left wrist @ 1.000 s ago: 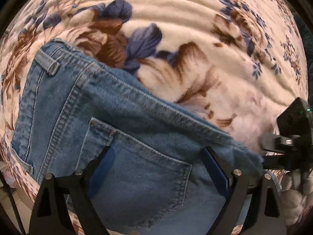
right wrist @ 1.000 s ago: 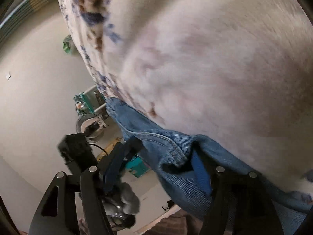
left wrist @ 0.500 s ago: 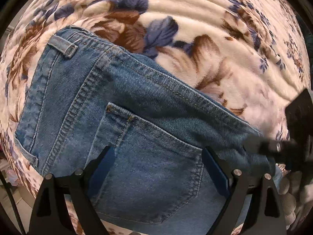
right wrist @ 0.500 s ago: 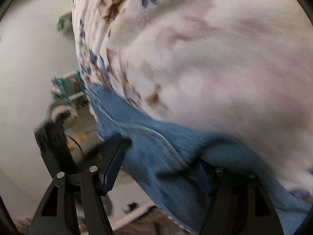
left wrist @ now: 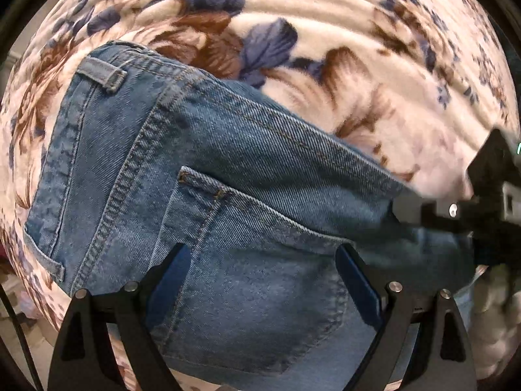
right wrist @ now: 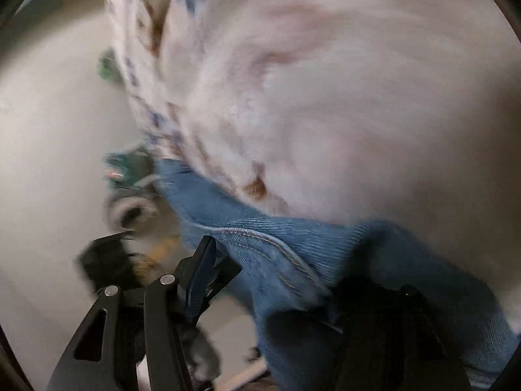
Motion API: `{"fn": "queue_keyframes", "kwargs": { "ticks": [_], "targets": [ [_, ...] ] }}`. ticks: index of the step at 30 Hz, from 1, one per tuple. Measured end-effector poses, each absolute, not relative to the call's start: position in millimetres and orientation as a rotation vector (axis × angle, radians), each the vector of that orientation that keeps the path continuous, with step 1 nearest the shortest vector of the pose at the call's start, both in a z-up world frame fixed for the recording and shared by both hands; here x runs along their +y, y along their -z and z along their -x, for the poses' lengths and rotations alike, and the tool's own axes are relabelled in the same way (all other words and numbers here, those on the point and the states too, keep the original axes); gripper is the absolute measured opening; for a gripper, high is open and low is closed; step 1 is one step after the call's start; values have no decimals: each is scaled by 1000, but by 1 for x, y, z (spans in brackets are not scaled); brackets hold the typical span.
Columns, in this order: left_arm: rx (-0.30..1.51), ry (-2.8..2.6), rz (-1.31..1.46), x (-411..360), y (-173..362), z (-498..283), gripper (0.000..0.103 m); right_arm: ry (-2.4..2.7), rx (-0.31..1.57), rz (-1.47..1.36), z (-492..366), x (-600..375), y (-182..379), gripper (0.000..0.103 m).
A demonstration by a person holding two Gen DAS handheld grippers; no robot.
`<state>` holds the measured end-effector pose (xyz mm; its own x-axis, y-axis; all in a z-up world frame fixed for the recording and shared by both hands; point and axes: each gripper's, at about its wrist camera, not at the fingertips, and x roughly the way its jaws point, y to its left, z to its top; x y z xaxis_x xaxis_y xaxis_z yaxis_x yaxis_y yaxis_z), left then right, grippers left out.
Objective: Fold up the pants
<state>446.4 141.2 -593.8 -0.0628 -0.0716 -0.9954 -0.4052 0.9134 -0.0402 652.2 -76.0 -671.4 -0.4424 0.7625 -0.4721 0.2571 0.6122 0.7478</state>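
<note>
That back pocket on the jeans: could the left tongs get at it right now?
Probably yes. The left tongs hang open right over the pocket of the jeans, fingers either side, with nothing between.

Left wrist looks straight down, right wrist slantwise, both close over jeans.

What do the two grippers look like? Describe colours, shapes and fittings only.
Left gripper: black angular fingers with triangular cutouts, silver pivot bolts and blue pads. Right gripper: the same black build, silver bolts, a dark blue pad on the finger that shows.
</note>
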Motion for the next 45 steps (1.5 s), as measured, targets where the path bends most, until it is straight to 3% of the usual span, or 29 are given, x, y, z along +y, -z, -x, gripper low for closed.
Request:
{"fn": "queue_keyframes", "kwargs": {
  "ticks": [4,7,8,11,13,15,16,18,19,20,27,28,29,31,35,36,38,41,45],
  "targets": [
    [1621,-266,350,138,603,-440,91,-706,1979,-872,-675,-107,653,23],
    [1617,-261,358,138,602,-436,91,-633,1882,-911,-690,-155,637,17],
    [1616,-262,371,140,602,-434,91,-610,1846,-940,-700,-172,633,9],
    [1612,-266,382,147,598,-435,91,-576,1796,-970,-715,-199,624,9],
    [1612,-273,405,149,591,-436,91,-610,1831,-955,-714,-191,624,15],
    [1604,-263,436,147,579,-435,91,-668,1873,-868,-706,-168,623,44],
    [1591,-256,443,145,573,-436,91,-693,1881,-820,-700,-157,620,63],
    [1561,-240,435,140,562,-442,91,-750,1903,-720,-682,-139,615,65],
    [1546,-230,421,136,557,-445,91,-743,1910,-664,-676,-127,616,47],
    [1537,-224,411,132,555,-449,91,-714,1928,-579,-673,-122,619,1],
    [1529,-233,372,120,570,-495,91,-586,1832,-438,-688,-138,599,9],
    [1531,-244,361,119,573,-500,91,-577,1809,-357,-687,-143,585,23],
    [1534,-249,364,119,576,-506,91,-574,1794,-294,-684,-153,576,48],
    [1544,-260,387,124,586,-507,91,-563,1773,-134,-673,-166,563,68],
    [1538,-277,377,126,587,-509,91,-574,1825,77,-645,-182,578,67],
    [1538,-279,374,126,589,-510,91,-571,1834,127,-639,-181,585,63],
    [1536,-286,373,125,591,-514,91,-527,1846,195,-633,-182,603,20],
    [1535,-287,362,118,593,-513,91,-399,1813,62,-642,-207,614,5],
    [1538,-293,335,108,582,-507,91,-264,1821,-68,-646,-238,632,0]
  ]
}}
